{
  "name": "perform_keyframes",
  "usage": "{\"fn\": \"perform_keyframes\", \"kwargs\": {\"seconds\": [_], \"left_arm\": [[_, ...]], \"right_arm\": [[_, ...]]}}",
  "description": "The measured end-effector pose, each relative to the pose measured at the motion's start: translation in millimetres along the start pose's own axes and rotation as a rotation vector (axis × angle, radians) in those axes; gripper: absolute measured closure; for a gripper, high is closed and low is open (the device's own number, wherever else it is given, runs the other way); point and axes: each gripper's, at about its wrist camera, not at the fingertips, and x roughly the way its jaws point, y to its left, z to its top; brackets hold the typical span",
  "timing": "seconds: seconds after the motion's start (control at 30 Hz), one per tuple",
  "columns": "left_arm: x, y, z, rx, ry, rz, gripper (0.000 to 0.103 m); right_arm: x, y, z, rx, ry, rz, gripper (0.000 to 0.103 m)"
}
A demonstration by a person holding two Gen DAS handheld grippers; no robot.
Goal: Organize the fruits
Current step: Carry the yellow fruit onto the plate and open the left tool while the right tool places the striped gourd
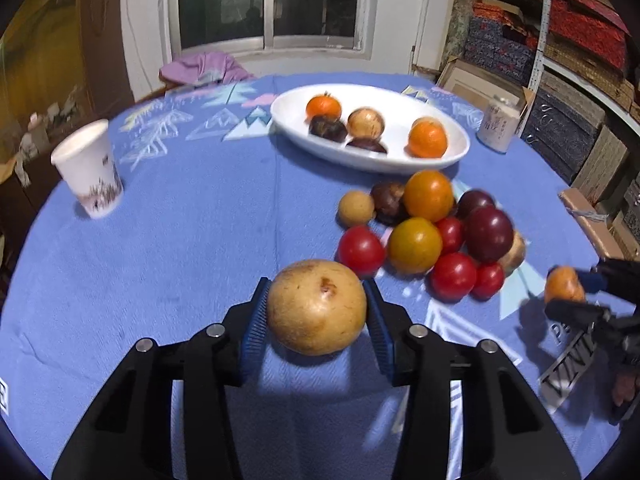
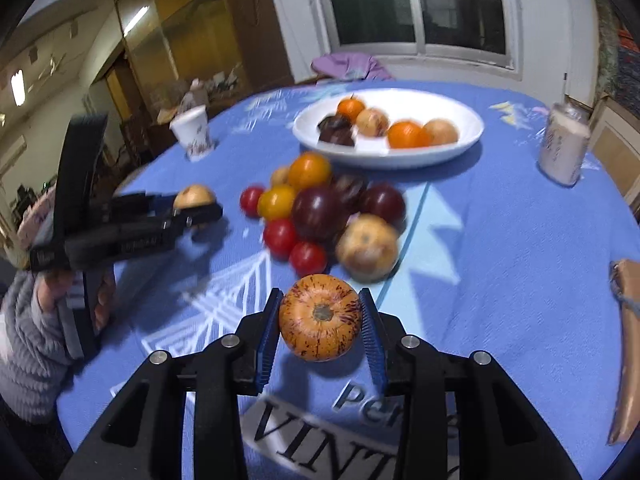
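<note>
My left gripper [image 1: 316,306] is shut on a tan round fruit [image 1: 316,307] and holds it above the blue tablecloth; it also shows in the right wrist view [image 2: 196,204]. My right gripper [image 2: 320,326] is shut on an orange speckled fruit [image 2: 320,318]; it shows at the right edge of the left wrist view [image 1: 568,292]. A pile of loose fruits [image 1: 432,232] lies on the cloth: red, orange, dark purple and tan ones. It also shows in the right wrist view [image 2: 320,212]. A white oval dish [image 1: 400,160] behind it holds several fruits, as the right wrist view [image 2: 472,120] shows too.
A white paper cup [image 1: 90,168] stands at the left of the table. A pale jar [image 1: 500,124] stands at the right, beyond the dish. A brown packet [image 2: 628,344] lies at the table's right edge. Stacked boxes [image 1: 580,80] fill shelves on the right.
</note>
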Motion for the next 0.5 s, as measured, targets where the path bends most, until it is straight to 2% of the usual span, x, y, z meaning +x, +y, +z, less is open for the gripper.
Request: {"fn": "perform_keyframes", "kwargs": {"seconds": [0.07, 0.23, 0.37, 0.5], "left_arm": [[-4.6, -4.1, 18.0, 0.001, -0.023, -0.011, 0.058], [-5.9, -11.6, 89.1, -0.027, -0.107, -0.035, 0.058], [18.1, -12.5, 128.0, -0.074, -0.122, -0.051, 0.058], [57.1, -8.7, 141.6, -0.121, -0.072, -0.088, 0.058]], "right_arm": [[-10.7, -10.8, 25.2, 0.035, -0.039, 0.003, 0.064], [-20.1, -32.5, 103.0, 0.074, -0.151, -0.051, 0.064], [10.5, -61.6, 149.0, 0.172, -0.173, -0.067, 0.064], [58.6, -89.6, 170.8, 0.249, -0.132, -0.077, 0.064]]}}
